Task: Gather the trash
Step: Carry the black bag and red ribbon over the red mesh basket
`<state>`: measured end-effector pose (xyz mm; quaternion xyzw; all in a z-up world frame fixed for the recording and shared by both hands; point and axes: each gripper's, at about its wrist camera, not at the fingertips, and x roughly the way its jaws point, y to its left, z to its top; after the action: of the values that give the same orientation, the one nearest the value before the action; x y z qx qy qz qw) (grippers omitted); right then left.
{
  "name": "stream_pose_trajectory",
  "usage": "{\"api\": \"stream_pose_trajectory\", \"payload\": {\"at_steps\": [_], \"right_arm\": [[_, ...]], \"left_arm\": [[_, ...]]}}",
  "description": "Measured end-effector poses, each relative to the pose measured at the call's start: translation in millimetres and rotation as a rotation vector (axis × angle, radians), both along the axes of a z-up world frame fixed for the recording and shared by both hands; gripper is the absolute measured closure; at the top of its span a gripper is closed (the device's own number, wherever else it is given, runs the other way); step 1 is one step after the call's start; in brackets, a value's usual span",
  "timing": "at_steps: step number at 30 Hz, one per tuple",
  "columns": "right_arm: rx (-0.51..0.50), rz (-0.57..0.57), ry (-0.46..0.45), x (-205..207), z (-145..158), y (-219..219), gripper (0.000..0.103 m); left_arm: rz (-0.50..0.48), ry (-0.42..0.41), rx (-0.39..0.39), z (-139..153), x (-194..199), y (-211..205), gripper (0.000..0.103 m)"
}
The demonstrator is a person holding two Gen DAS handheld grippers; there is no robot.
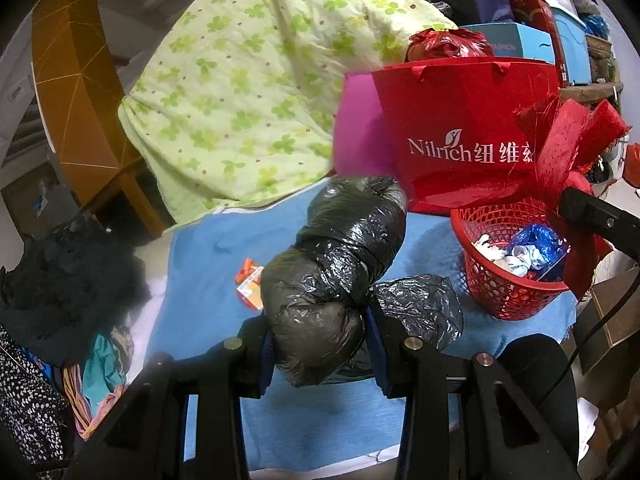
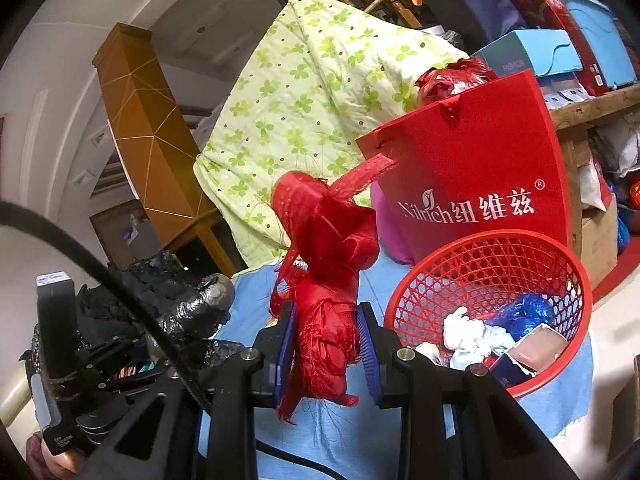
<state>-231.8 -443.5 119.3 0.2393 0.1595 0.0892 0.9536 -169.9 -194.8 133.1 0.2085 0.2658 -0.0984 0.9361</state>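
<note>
Between the left fingers: a long bundle wrapped in black plastic bag (image 1: pixel 332 276), clamped near its lower end by the left gripper (image 1: pixel 320 344); the bundle angles up and away above the blue cloth (image 1: pixel 208 280).
Left fingers: closed narrow on the black bundle, blue pads pressing both sides.
Right fingers: the right gripper (image 2: pixel 326 346) pinches a bunch of red mesh ribbon (image 2: pixel 324 264), held upright, with frayed ends hanging below the pads.
Trash basket: a red plastic lattice basket (image 2: pixel 480 264) just right of the ribbon, standing on the blue cloth; it holds crumpled white tissue, a blue wrapper and a small box.
Loose item: a small orange and white packet (image 1: pixel 250 286) lies on the cloth, just left of the black bundle.
Behind the basket: a red paper gift bag (image 2: pixel 480 152) printed with "Nilrich" and Chinese characters, standing upright; a pink cushion (image 1: pixel 360 132) sits against its left side.
Further back: a pale green quilt (image 1: pixel 240 80) with a clover pattern, heaped high.
Left edge: dark clothing (image 1: pixel 68 280) piled beside the cloth.
Far right: stacked boxes on a wooden shelf.
</note>
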Motion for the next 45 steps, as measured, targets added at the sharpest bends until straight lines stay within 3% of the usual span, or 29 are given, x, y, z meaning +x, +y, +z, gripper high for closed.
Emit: {"api": "stream_pose_trajectory", "payload": {"at_steps": [45], "right_arm": [[0.044, -0.106, 0.021, -19, -8, -37, 0.071]], "left_arm": [[-0.116, 0.019, 0.047, -8, 5, -57, 0.062]]}}
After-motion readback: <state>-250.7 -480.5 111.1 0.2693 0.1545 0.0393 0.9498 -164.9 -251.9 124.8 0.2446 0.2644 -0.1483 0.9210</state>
